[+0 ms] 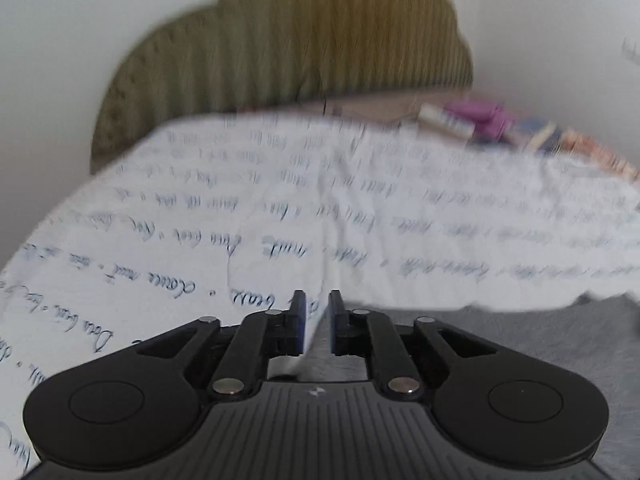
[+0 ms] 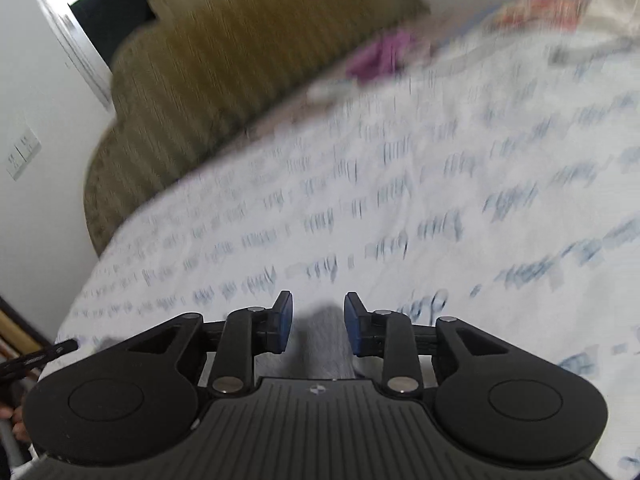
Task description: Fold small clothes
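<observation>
Left hand-held gripper (image 1: 317, 322): jaws narrow, nothing pinched | right hand-held gripper (image 2: 318, 322): jaws wider, straddling grey garment (image 2: 320, 344) without pressing it | garment: on script-printed bedsheet (image 1: 360, 220), nearer than olive headboard (image 1: 280, 52) | judgement: placed flat for folding, grip not yet taken.

Motion blur smears the bedsheet's writing (image 2: 400, 184) and the colourful pile (image 1: 500, 128) by the headboard; the grey garment (image 1: 520, 344) runs under the hand-held gripper.
</observation>
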Tool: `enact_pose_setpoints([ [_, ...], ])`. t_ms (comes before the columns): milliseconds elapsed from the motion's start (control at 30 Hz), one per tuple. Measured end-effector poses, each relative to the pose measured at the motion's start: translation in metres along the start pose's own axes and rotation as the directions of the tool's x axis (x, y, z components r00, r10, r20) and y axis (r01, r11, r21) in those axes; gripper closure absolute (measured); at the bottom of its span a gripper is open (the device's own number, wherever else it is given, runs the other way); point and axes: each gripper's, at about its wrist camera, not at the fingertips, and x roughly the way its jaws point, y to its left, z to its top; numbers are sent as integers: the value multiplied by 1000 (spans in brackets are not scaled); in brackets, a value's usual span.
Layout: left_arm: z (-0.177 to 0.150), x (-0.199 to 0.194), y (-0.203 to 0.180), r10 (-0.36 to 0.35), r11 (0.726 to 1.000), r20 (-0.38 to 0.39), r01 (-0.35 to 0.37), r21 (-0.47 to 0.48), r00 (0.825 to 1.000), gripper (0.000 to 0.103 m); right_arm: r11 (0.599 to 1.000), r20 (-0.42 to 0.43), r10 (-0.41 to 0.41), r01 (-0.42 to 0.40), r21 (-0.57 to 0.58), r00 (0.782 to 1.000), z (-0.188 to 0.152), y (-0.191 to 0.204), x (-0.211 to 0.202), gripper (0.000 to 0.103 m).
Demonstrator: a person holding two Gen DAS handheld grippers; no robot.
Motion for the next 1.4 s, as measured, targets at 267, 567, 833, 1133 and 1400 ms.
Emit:
enact_pose_setpoints([
  [267,-53,15,-46,9,992,-111,5,124,994,76,969,-72,-22,3,-246,997,-53,66,3,60],
  [567,-79,12,-42,76,973,33,-81,218,997,74,952,-15,-75,67,-300,997,-82,47,18,54],
  [833,-117,-103,-6,-21,995,71,28,-99,997,69,970,53,44,-30,-242,998,-93,68,-79,30],
  [1133,-146,-85,-20,-61,998,-59,60,-15,996,67,925,-56,-28,4,-379,998,-152,65,-61,30],
  [1400,-159,-149,14,-79,939,-20,68,-336,997,65,960,-7,25,-26,-278,1000,-152,79,-99,24],
])
